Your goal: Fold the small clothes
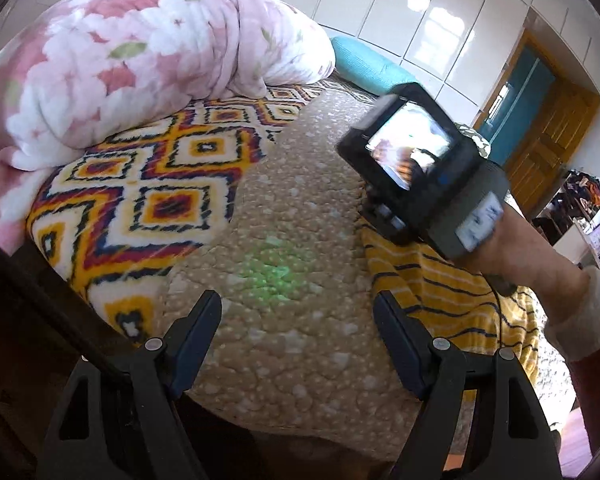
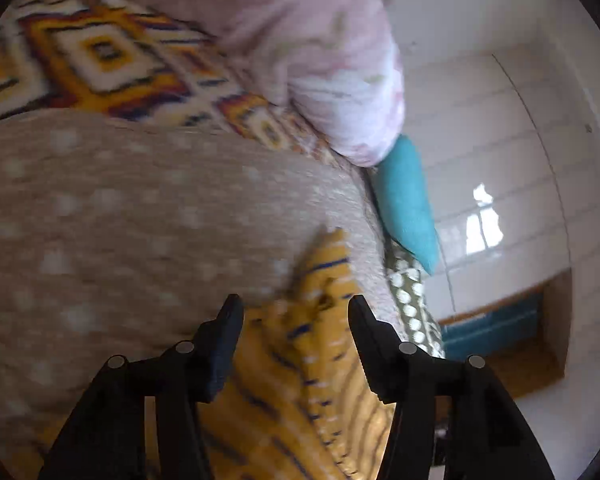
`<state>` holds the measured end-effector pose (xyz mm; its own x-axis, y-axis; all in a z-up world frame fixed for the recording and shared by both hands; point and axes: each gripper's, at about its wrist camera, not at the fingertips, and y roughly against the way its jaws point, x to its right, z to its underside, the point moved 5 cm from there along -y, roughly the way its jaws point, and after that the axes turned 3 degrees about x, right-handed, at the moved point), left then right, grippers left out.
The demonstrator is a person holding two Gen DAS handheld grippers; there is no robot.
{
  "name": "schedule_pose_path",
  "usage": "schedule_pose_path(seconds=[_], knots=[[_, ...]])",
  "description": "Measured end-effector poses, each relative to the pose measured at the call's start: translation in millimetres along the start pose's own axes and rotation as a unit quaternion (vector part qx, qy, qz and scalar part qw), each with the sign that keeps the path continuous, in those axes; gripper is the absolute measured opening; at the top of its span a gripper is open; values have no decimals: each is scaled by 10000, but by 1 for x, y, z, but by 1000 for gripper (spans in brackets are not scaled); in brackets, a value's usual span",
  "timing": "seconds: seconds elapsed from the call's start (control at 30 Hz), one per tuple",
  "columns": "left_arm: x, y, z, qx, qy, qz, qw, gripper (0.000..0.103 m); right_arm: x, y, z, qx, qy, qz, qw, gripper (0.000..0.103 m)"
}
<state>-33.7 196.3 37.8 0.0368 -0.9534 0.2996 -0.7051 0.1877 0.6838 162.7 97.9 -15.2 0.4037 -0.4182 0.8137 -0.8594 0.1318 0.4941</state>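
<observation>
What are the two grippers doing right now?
Left gripper: open, holding nothing.
Right gripper: open, astride the yellow striped garment, not gripping it.

Left wrist view: taken from above bed (image 1: pixel 292 216), aimed forward and down along spread left tongs (image 1: pixel 298 308); right-hand device seen at right. Right wrist view: set much closer, low over striped yellow garment (image 2: pixel 300 344), tilted sideways. Shared: beige dotted cover, patterned blanket (image 1: pixel 140 184), pink quilt (image 2: pixel 340 92).
</observation>
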Motion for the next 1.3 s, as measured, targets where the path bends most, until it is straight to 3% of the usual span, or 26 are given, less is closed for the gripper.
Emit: schedule_pose_path(seconds=[0.1,0.2,0.3,0.43,0.53,0.6,0.7,0.77,0.87,0.93,1.0,1.07,1.1,1.13,1.2,1.23,1.3], knots=[[0,-3,3,-25,85,84,9999,77,20,7,24,-88,-311,-102,9994,58],[0,-8,6,-77,121,96,9999,77,60,-1,59,-465,-1111,-250,9924,58],[2,-9,8,-122,128,136,9998,77,105,-7,117,-951,-2293,-548,9671,58],[2,-8,9,-141,2,49,9999,77,139,8,223,-1520,-3835,-836,9071,58],[5,-10,5,-171,7,153,9997,77,147,34,288,-1707,-4460,-898,8740,58],[9,-15,1,-227,107,390,9989,77,151,56,335,-1823,-4831,-927,8513,58],[23,-33,-5,-436,317,860,9948,77,145,80,395,-1940,-5478,-1104,8063,58],[35,-48,-9,-558,312,1077,9921,77,135,90,430,-1945,-5948,-1284,7693,58],[56,-78,-10,-907,270,1384,9858,77,120,95,454,-1693,-6510,-1717,7198,58],[70,-96,-7,-1170,287,1557,9804,74,112,102,459,-1352,-6815,-1903,6936,59],[83,-108,-2,-1350,266,1622,9771,60,107,104,453,-1104,-6957,-2076,6787,59],[94,-110,3,-1360,133,1538,9786,51,97,105,441,-782,-7175,-2548,6435,59],[100,-109,6,-1324,46,1514,9796,50,93,104,434,-720,-7199,-2669,6366,59],[104,-108,9,-1296,-14,1506,9801,50,89,103,427,-702,-7170,-2707,6385,59],[109,-105,14,-1264,-95,1438,9815,50,84,106,412,-710,-6969,-2573,6656,59],[110,-103,16,-1252,-130,1403,9821,50,81,108,405,-671,-6912,-2610,6705,59],[112,-100,20,-1236,-187,1370,9827,50,76,108,393,-551,-6900,-2812,6647,59]])
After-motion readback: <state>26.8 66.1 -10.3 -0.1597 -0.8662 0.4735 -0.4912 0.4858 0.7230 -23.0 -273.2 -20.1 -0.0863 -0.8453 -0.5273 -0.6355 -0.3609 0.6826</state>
